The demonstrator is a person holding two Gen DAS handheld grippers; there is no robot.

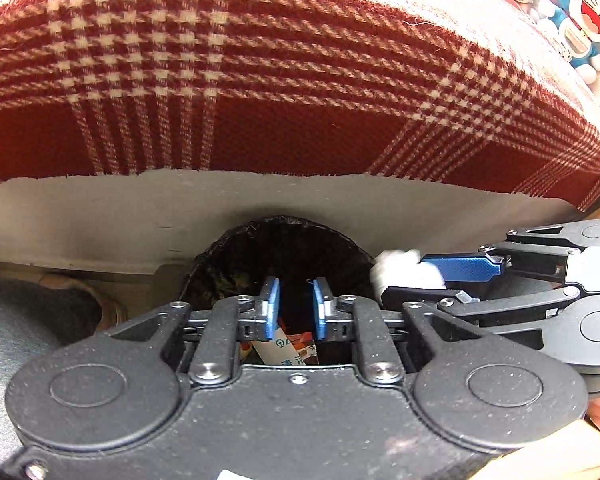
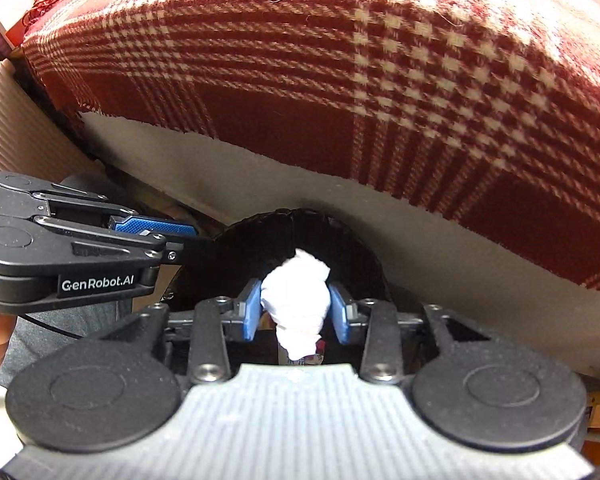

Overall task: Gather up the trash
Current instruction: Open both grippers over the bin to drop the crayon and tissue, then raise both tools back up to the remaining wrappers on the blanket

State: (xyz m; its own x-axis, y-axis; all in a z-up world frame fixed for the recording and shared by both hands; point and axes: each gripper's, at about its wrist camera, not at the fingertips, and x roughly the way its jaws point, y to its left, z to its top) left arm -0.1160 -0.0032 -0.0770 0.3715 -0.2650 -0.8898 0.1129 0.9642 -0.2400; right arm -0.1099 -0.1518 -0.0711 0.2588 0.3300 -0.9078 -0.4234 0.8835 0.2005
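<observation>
1. Left hand-held gripper (image 1: 296, 308): jaws parted and empty over the black-lined bin (image 1: 280, 248); a printed carton (image 1: 290, 346) already lies inside.
2. Right hand-held gripper (image 2: 294, 310): crumpled white tissue (image 2: 296, 300) sits between its pads above the bin, seemingly being released; that drop remains.

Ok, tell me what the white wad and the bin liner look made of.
White wad: soft tissue or paper towel, matte, crumpled into folds; it could be thin cloth. Bin liner: thin black plastic film, glossy, with fine wrinkles catching light.
</observation>
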